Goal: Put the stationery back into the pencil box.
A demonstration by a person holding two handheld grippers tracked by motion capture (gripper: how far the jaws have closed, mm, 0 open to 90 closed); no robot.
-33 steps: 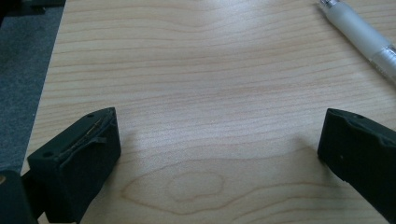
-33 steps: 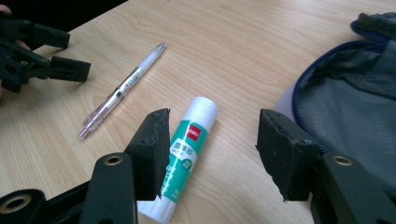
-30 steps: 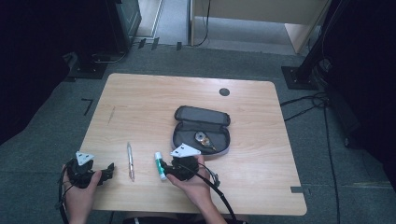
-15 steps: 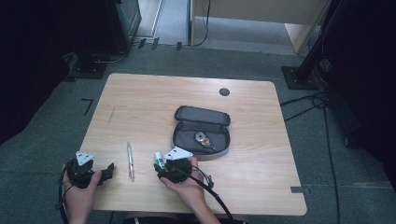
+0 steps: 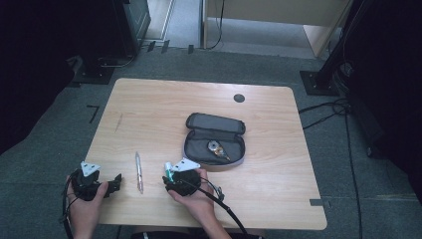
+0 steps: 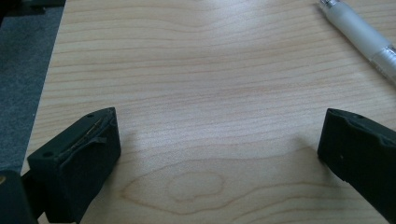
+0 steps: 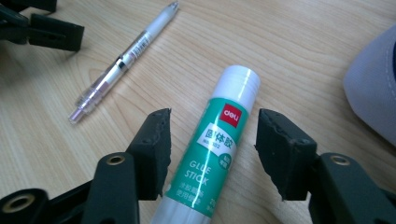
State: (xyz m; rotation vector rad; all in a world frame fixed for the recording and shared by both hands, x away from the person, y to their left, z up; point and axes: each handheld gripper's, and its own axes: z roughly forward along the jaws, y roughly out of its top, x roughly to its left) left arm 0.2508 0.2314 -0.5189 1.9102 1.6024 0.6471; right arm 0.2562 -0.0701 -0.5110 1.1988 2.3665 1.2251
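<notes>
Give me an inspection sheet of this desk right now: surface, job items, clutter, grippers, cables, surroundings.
Surface: wooden table, round grommet at the far edge.
Job's things: glue stick lying flat; pencil case open, small items inside.
Clutter: pen lying loose.
Grippers: right hand-held gripper open, jaws either side of the glue stick, just closing; left hand-held gripper open over bare wood.
Cables: one trailing from each gripper.
Surroundings: grey carpet, dark stands.

Table (image 5: 149, 104): open case (image 5: 215, 140) near the middle, toward the right edge, small items inside it. Glue stick (image 7: 219, 154) lies flat near the front edge, just left of the case, between the right gripper's (image 7: 212, 156) jaws. Pen (image 5: 139, 172) lies left of the glue. Left gripper (image 5: 94, 183) sits at the front-left corner, left of the pen.
</notes>
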